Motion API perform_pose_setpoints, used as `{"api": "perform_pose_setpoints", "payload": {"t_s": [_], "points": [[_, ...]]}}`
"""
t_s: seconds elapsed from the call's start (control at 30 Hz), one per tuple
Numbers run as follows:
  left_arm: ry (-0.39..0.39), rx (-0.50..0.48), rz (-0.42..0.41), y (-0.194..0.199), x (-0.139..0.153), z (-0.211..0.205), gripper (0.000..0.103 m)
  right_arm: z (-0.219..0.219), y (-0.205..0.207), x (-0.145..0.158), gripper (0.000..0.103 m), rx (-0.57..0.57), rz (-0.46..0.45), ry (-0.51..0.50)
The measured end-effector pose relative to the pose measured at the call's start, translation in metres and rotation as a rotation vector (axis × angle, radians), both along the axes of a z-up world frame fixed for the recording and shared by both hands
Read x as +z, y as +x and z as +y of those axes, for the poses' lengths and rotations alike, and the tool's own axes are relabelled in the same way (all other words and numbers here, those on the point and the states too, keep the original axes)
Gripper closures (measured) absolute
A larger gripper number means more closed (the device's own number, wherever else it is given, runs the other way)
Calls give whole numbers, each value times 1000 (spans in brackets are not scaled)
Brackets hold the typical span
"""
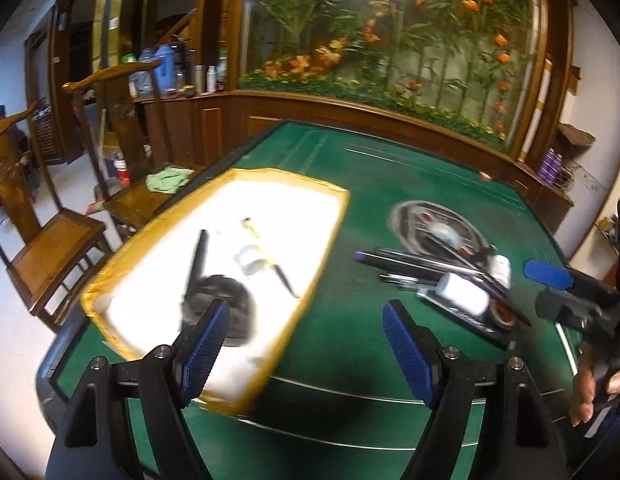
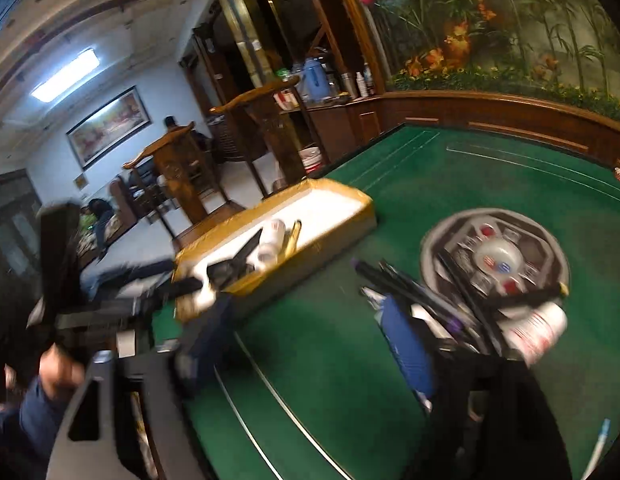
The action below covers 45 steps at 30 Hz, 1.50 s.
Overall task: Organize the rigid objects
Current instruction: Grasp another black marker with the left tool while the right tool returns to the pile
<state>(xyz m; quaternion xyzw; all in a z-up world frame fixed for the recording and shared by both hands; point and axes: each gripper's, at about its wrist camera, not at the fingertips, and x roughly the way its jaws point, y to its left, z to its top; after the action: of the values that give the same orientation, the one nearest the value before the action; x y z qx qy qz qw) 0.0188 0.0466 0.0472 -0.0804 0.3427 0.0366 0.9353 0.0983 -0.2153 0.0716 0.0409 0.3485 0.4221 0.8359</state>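
Nearest, the left gripper [image 1: 305, 344] hangs with fingers apart and empty, the right gripper [image 2: 310, 344] likewise. Beyond, light, stiff, slippery pens [image 1: 422, 268] and a small white bottle [image 1: 464, 294] lie piled; take each mid-length. Farther left, the tray [image 1: 310, 178].

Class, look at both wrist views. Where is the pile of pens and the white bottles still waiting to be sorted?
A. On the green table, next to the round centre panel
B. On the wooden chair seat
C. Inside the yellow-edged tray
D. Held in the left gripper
A: the pile of pens lies on the green table beside the round centre panel, outside the yellow-edged tray; the left gripper is open and holds nothing.
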Motion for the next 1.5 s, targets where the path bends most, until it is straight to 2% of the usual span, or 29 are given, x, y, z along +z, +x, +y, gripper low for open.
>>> {"api": "perform_pose_setpoints", "payload": {"t_s": [0.1, 0.2, 0.3, 0.37, 0.43, 0.53, 0.7, 0.77, 0.83, 0.9, 0.97, 1.0, 1.1, 1.23, 1.33, 1.4, 1.43, 1.5], "points": [[-14, -39, 39, 9, -8, -25, 21, -24, 0, -11, 17, -37, -14, -13], [-33, -70, 94, 19, -22, -47, 21, -32, 18, -25, 17, -53, 94, -26], [-26, -88, 120, 23, -31, -62, 21, -26, 20, -31, 17, 26, 144, -5], [-22, -99, 134, 25, -34, -67, 21, -15, 21, -41, 17, 22, 166, -56], [-19, -102, 140, 24, -36, -67, 21, -7, 25, -52, 17, 34, 198, -93], [-17, -103, 139, 19, -36, -63, 21, -7, 33, -65, 17, -11, 222, -124], [-25, -80, 139, 17, -35, -49, 21, -5, 24, -71, 15, -18, 196, -110], [-26, -72, 140, 17, -35, -46, 21, 3, 20, -73, 14, 24, 207, -115], [-28, -62, 136, 17, -34, -44, 21, 10, 17, -81, 14, 77, 272, -108], [-30, -58, 132, 16, -32, -43, 21, 17, 10, -81, 14, 118, 267, -106], [-27, -57, 130, 17, -30, -44, 21, 18, 6, -80, 14, 206, 342, -10], [-27, -59, 132, 18, -30, -45, 21, 16, 6, -76, 15, 213, 350, 16], [-32, -79, 150, 21, -31, -51, 21, -7, 12, -58, 15, 106, 286, 40], [-86, -109, 228, 30, -43, -65, 21, -55, 23, -34, 16, -125, 217, 81], [-75, -72, 311, 39, -56, -75, 21, -94, 34, -24, 16, -275, 208, 123], [-98, -63, 348, 43, -64, -79, 21, -114, 35, -16, 16, -345, 187, 124], [-92, -60, 367, 45, -69, -82, 21, -124, 34, -12, 16, -376, 175, 129], [-17, -58, 350, 45, -69, -90, 22, -143, 31, -2, 16, -421, 143, 151]]}}
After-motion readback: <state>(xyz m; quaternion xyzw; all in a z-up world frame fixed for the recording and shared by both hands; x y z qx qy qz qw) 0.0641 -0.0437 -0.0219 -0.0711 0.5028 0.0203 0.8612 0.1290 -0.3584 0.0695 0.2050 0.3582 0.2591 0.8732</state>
